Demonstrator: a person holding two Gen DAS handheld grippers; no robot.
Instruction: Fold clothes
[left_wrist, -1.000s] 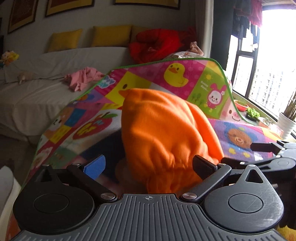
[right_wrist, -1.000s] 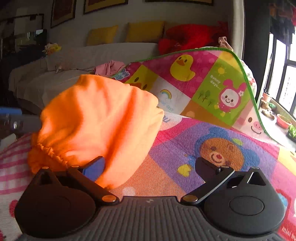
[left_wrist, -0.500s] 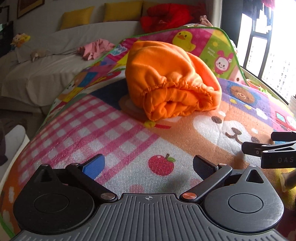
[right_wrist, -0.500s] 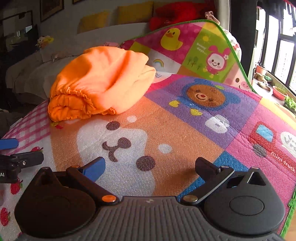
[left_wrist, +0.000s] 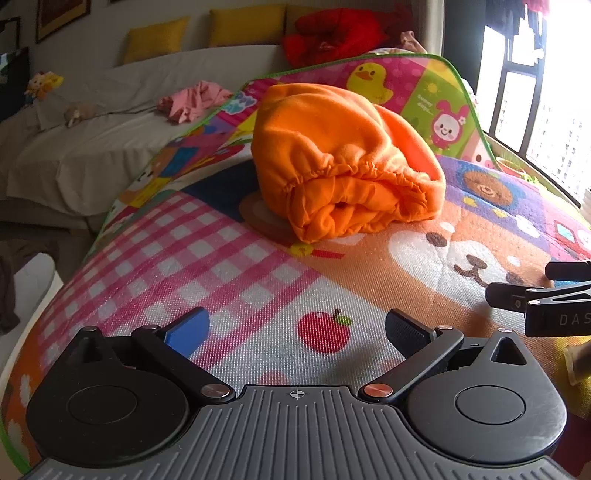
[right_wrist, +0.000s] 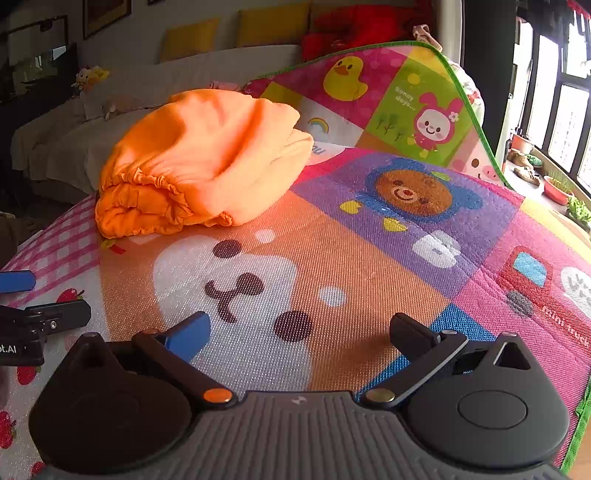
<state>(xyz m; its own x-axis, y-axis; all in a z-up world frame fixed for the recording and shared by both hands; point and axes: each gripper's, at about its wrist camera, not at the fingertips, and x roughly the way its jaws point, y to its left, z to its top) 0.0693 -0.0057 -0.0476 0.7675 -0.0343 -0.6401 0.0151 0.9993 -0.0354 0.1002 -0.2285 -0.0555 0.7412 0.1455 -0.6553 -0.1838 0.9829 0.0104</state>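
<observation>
A folded orange garment with a gathered elastic edge lies in a thick bundle on the colourful play mat. In the right wrist view the orange garment sits at the left. My left gripper is open and empty, well back from the bundle, above the apple print. My right gripper is open and empty, above the bear-face print. The right gripper also shows at the right edge of the left wrist view. The left gripper shows at the left edge of the right wrist view.
A white sofa with yellow cushions, a pink garment and red bedding stands behind the mat. The mat's far end curls upward. Windows and potted plants are at the right.
Both grippers let go of the orange garment and drew back from it. It now lies folded on the mat. In the last half second the left gripper moved slightly closer.
</observation>
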